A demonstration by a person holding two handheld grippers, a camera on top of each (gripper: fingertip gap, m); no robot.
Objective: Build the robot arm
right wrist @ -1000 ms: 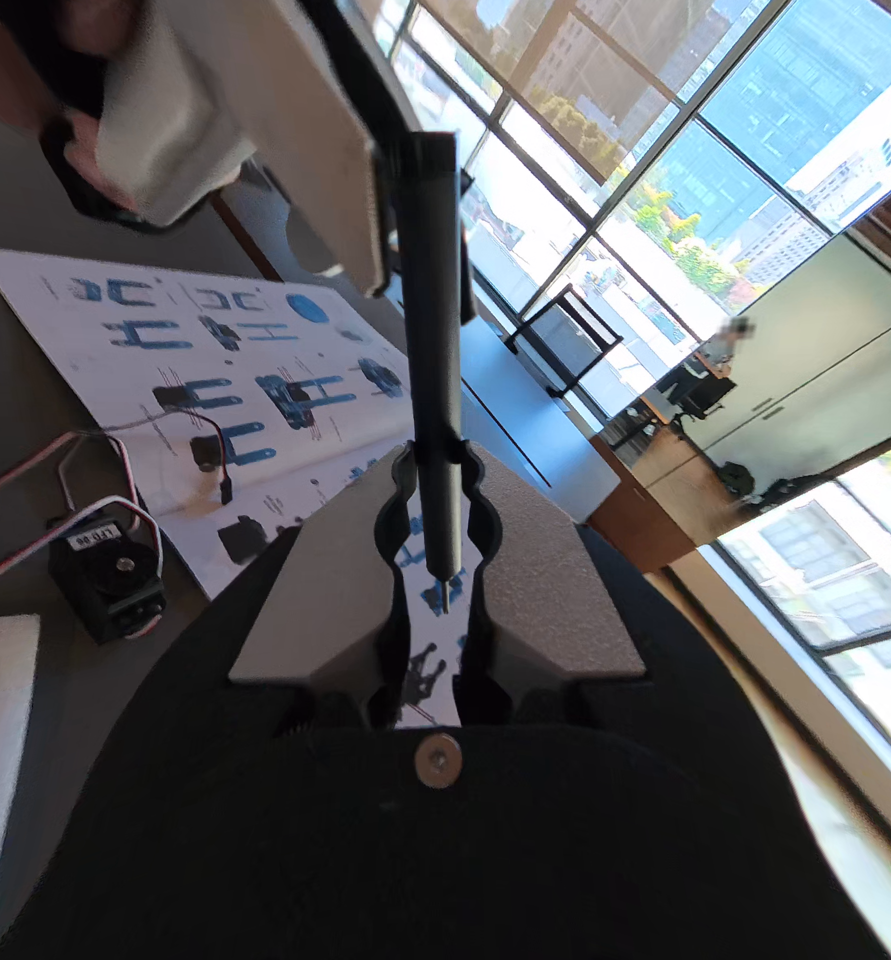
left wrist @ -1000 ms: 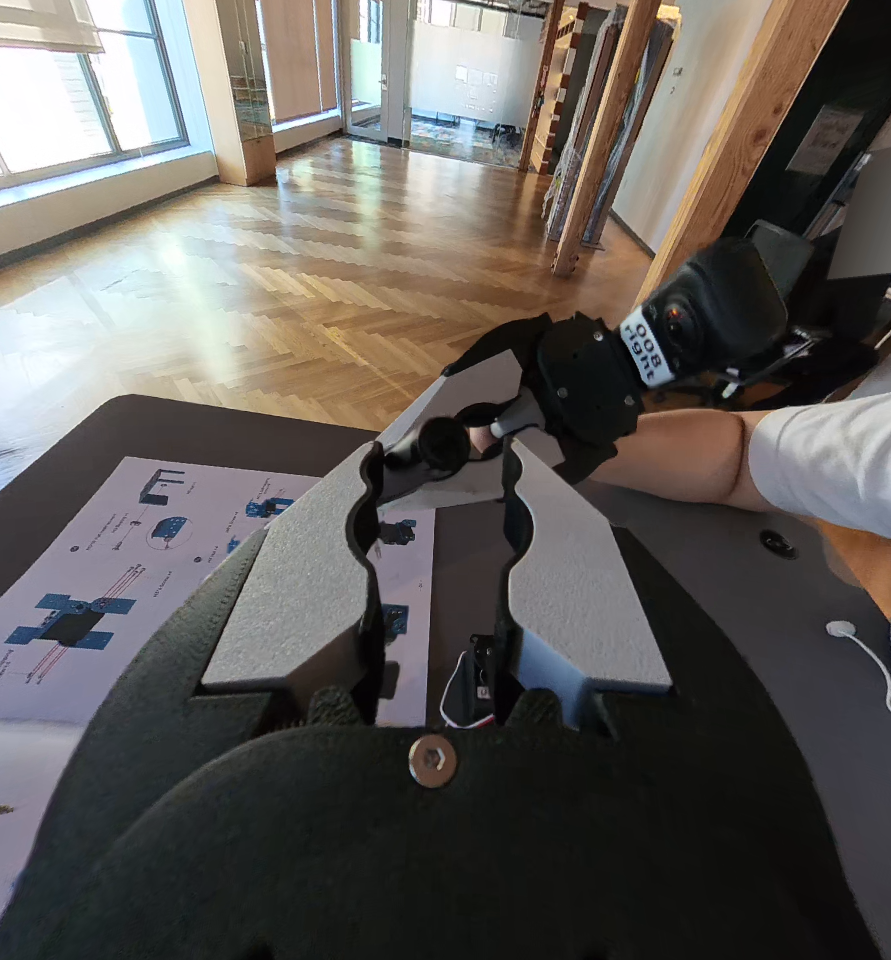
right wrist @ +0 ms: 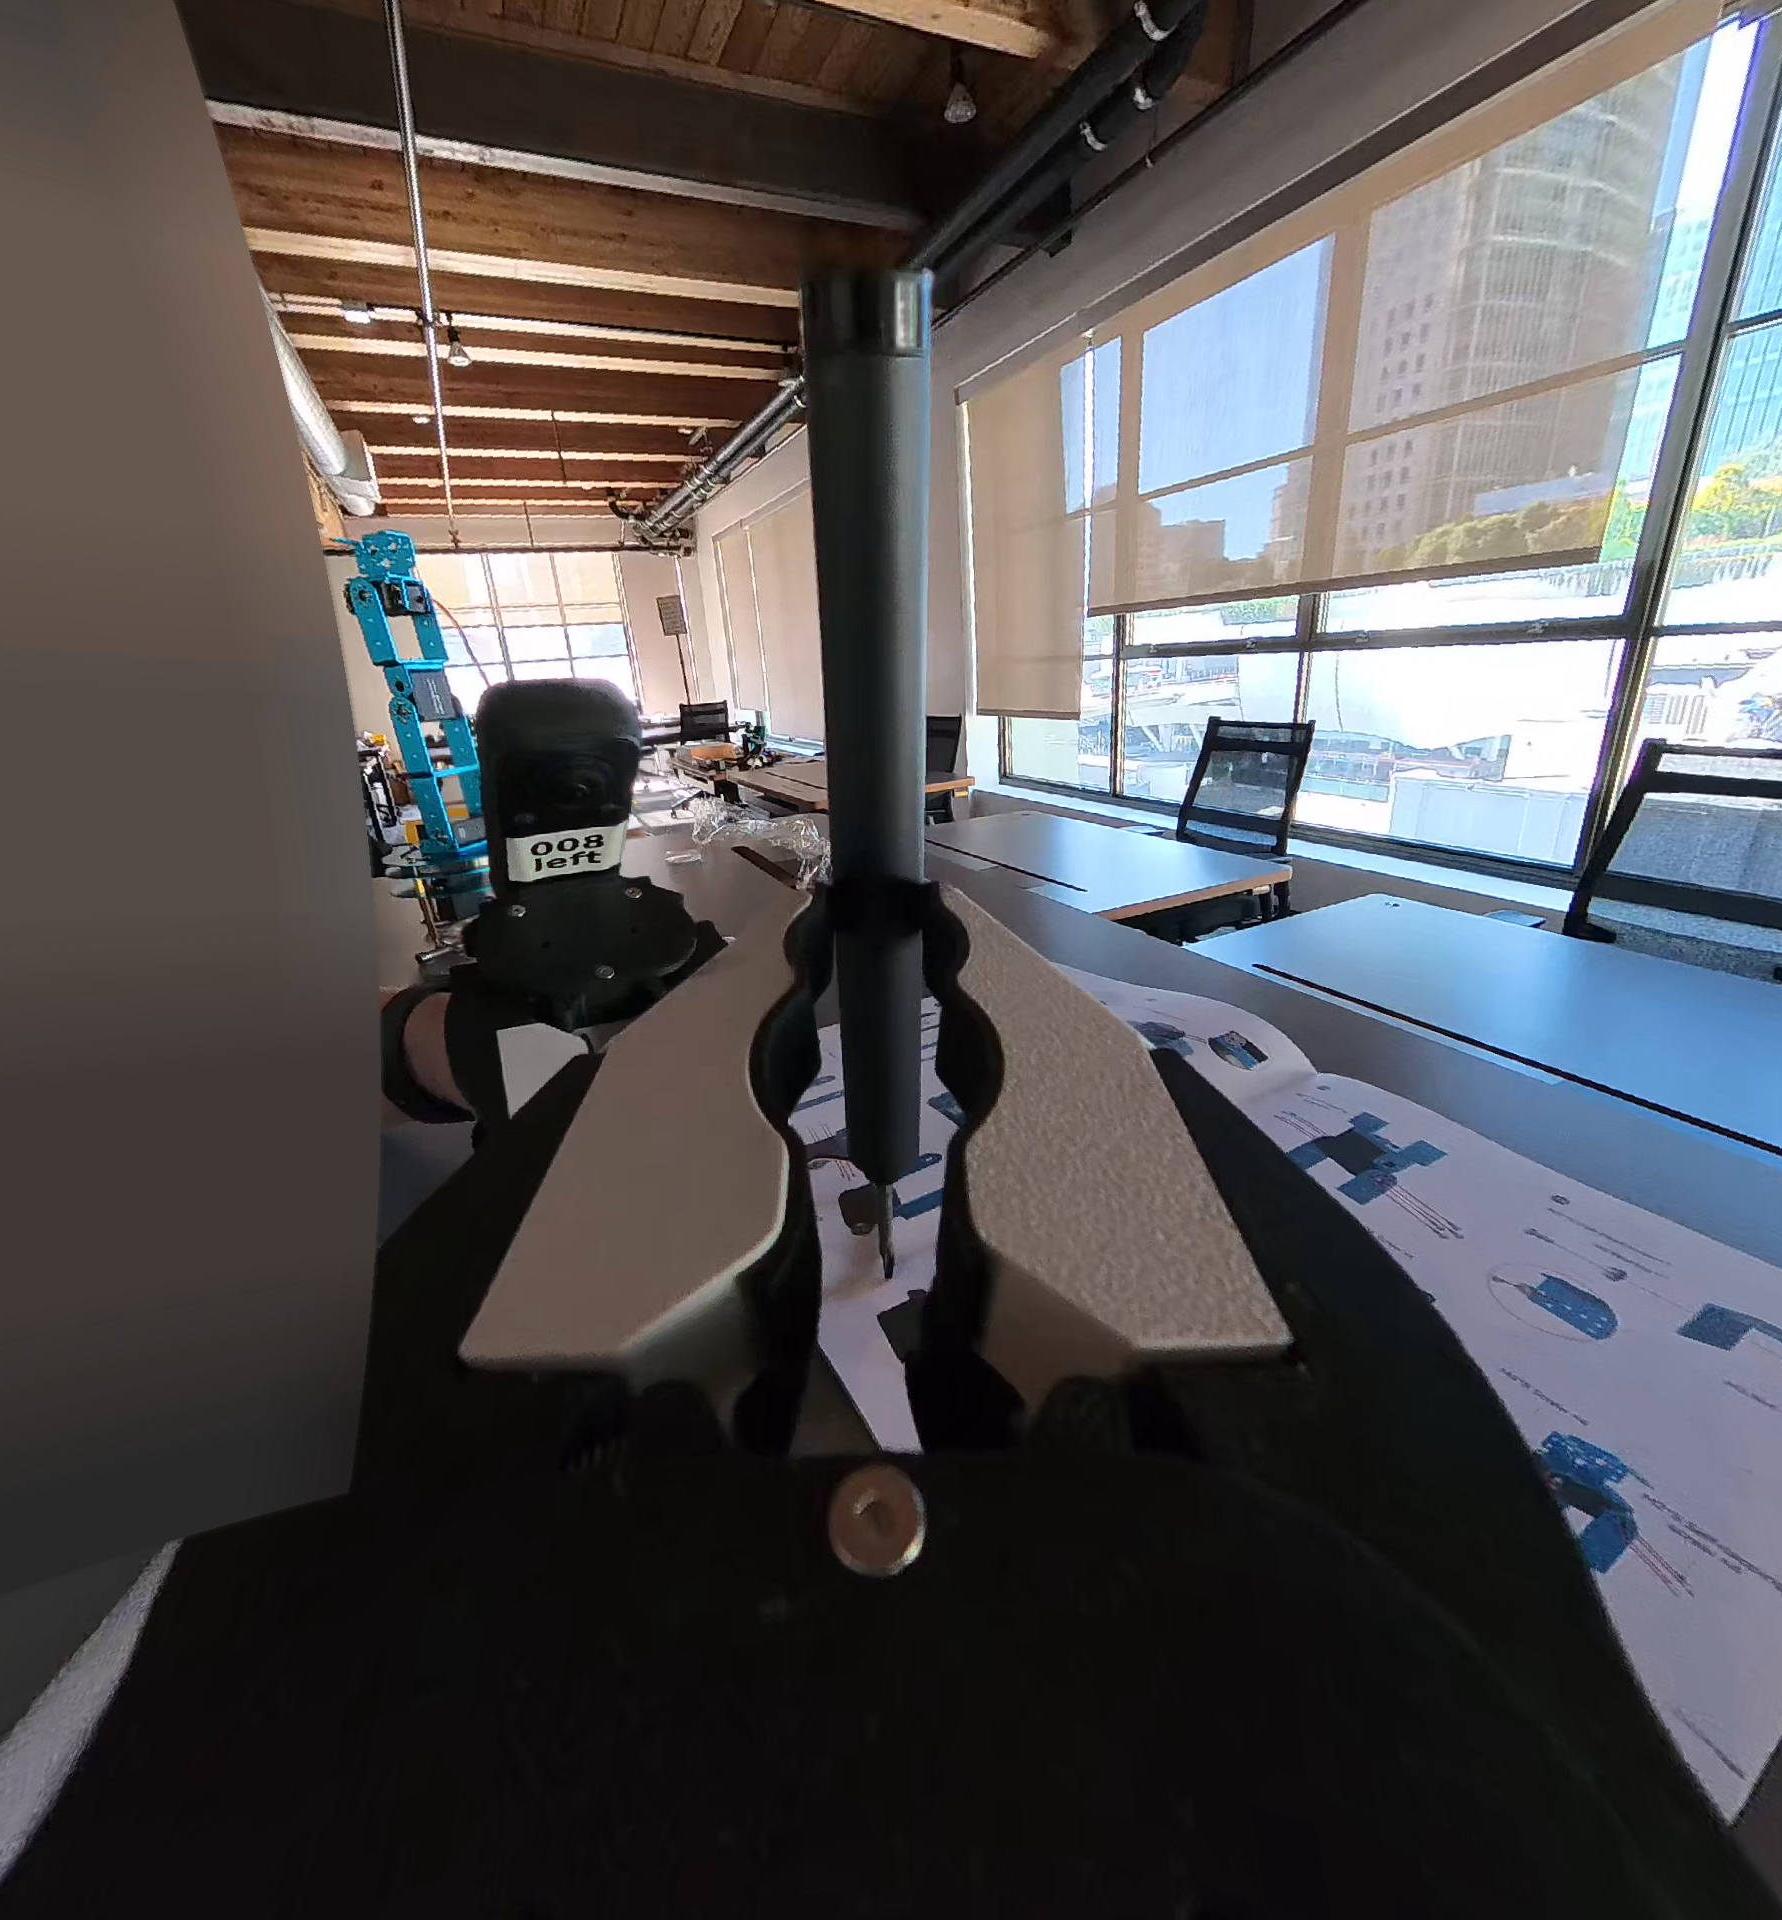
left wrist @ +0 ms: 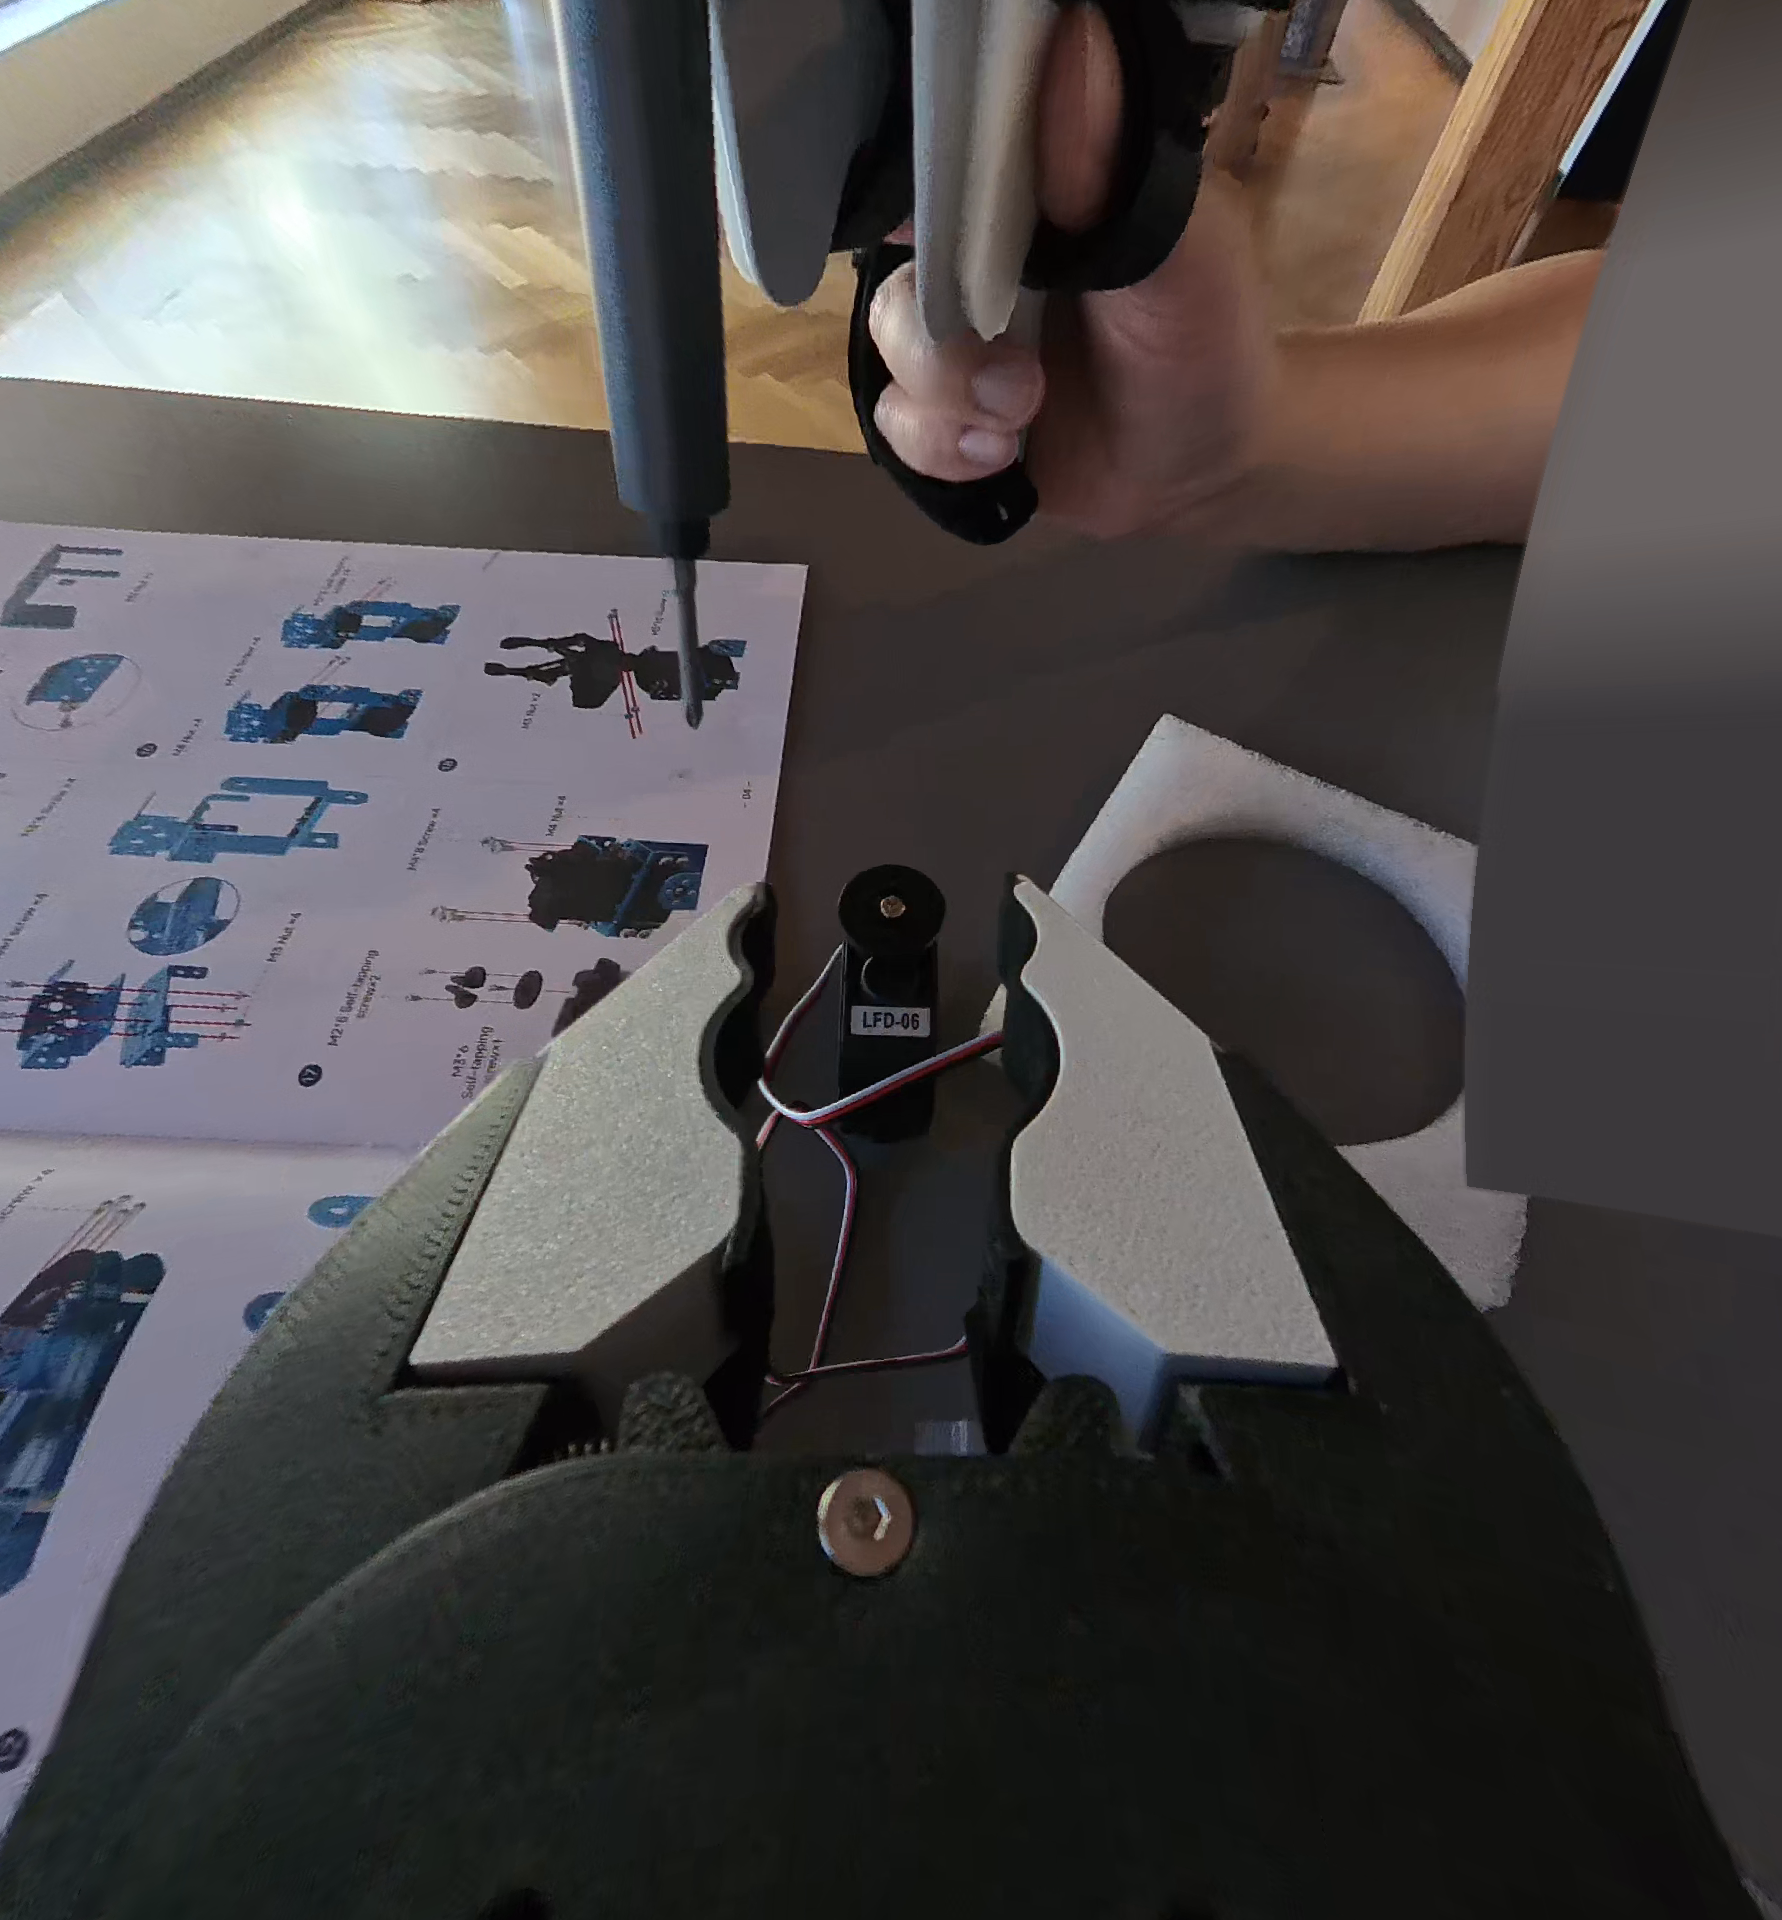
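Left wrist view: left gripper (left wrist: 882, 914), jaws apart and empty, hovers low over a black servo motor (left wrist: 885, 1023) standing on the dark table (left wrist: 1126, 665), its wires (left wrist: 814, 1117) looping between the fingers. Instruction sheet (left wrist: 347, 831) at 9 o'clock, white foam block (left wrist: 1261, 790) at 2 o'clock.

Right wrist view: right gripper (right wrist: 871, 914) is clamped on an upright grey electric screwdriver (right wrist: 866, 727), bit down above the sheet, apparently kept vertical for driving. Blue robot arm (right wrist: 414, 707) far off at 10 o'clock.

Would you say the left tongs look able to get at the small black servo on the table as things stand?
Probably yes. The left tongs are open, and the black servo stands right between their fingers with nothing across the gap. Only its own red, white and black wire loops there and might get pinched.
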